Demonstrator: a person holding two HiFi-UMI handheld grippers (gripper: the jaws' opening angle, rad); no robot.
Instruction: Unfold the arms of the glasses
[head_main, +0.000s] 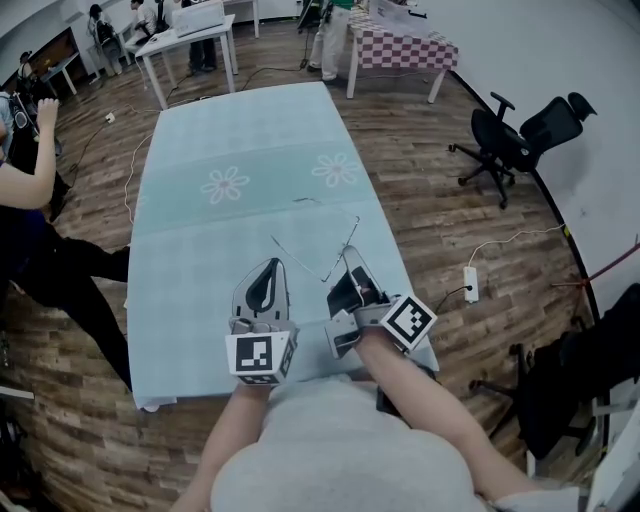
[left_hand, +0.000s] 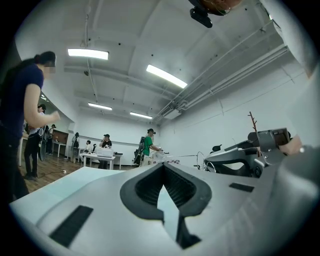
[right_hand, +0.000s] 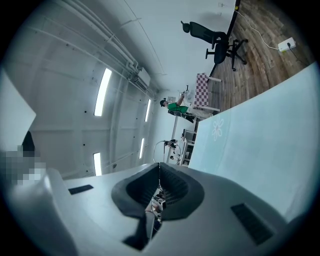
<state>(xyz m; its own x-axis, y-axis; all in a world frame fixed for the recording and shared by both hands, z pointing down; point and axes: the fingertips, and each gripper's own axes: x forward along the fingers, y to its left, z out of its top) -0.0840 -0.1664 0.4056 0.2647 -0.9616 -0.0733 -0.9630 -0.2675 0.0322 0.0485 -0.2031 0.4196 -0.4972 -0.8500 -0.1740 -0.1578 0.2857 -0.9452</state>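
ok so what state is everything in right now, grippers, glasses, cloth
left gripper: shut, nothing in it
right gripper: shut on the glasses
glasses: held up off the tablecloth, arms look spread apart, too thin to be sure
tablecloth: spread flat

Wood plank floor (head_main: 420, 190), plain white walls (head_main: 560, 60). Long table (head_main: 240, 130) in pale teal cloth with flower prints, mid-room. Two black office chairs (head_main: 515, 135) by the right wall, white power strip (head_main: 470, 284) on the floor nearby. White desk (head_main: 190, 35) and checkered-cloth table (head_main: 400, 48) at the far end. Ceiling strip lights (left_hand: 165, 76) on, exposed pipes (left_hand: 225, 75) alongside
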